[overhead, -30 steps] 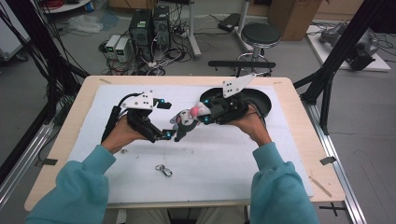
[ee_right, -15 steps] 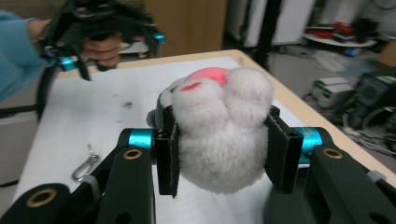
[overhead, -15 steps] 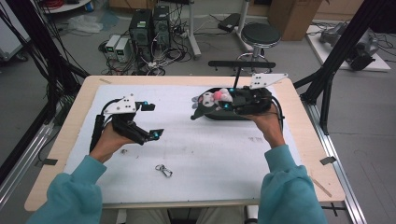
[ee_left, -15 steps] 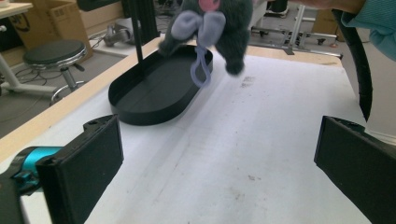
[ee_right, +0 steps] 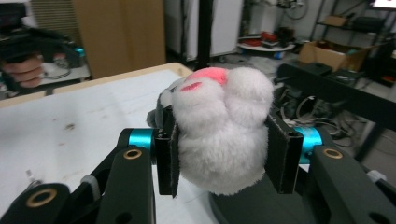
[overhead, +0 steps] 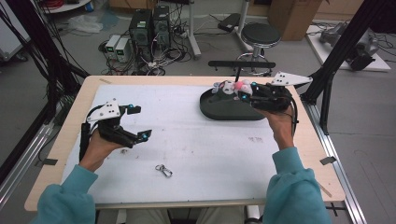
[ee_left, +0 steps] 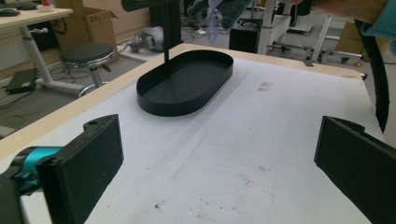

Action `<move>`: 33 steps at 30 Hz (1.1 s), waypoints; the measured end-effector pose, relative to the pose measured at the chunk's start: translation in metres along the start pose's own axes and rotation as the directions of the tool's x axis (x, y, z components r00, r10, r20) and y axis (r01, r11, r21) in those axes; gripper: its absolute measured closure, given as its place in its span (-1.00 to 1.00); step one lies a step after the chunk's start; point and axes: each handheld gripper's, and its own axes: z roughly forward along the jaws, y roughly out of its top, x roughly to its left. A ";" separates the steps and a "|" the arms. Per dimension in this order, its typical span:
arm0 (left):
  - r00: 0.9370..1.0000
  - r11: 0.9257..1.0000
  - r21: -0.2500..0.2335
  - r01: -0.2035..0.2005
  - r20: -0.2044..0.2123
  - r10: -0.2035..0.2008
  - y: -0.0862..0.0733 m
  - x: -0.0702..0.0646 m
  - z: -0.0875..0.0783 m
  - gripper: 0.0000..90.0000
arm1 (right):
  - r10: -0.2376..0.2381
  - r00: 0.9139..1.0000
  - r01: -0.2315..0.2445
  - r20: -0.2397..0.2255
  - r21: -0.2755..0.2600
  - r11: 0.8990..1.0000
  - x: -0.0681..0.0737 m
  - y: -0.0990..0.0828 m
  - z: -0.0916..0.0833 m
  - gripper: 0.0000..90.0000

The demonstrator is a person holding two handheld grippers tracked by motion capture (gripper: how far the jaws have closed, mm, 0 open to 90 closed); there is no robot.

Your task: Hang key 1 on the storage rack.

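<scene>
The table [overhead: 187, 135] is a pale wooden slab with a white, slightly scuffed sheet over most of its top, a bare wood strip showing all round the edge. Toward the far right sits a black oval tray [overhead: 224, 108] with a low upright wall and a flat smooth floor, a thin black post rising from its far rim. The right gripper [overhead: 239, 91] hangs over that tray's far side, its two flat black pads pressed into a soft plush toy [ee_right: 223, 135], white and fluffy with a pink patch on top, which bulges out between them. The left gripper [overhead: 138, 123] hovers near the left edge, its jaws spread wide with only bare sheet between them. The broad middle of the sheet lies open; a small metal clasp [overhead: 163, 170] lies near the front edge, well apart from both hands.
</scene>
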 end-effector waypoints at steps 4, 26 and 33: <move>1.000 1.000 -0.004 0.009 -0.017 -0.009 -0.005 -0.001 -0.006 -0.96 | 0.019 0.998 -0.019 0.055 -0.013 1.000 -0.003 -0.001 -0.005 0.22; 1.000 1.000 0.005 0.009 -0.030 -0.009 -0.017 -0.005 -0.013 -0.96 | 0.060 0.967 -0.052 0.248 -0.038 0.998 -0.015 -0.005 -0.008 0.22; 1.000 1.000 0.010 0.009 -0.028 -0.009 -0.018 -0.003 -0.012 -0.96 | 0.061 0.953 -0.049 0.295 -0.049 0.998 -0.019 -0.004 -0.007 0.22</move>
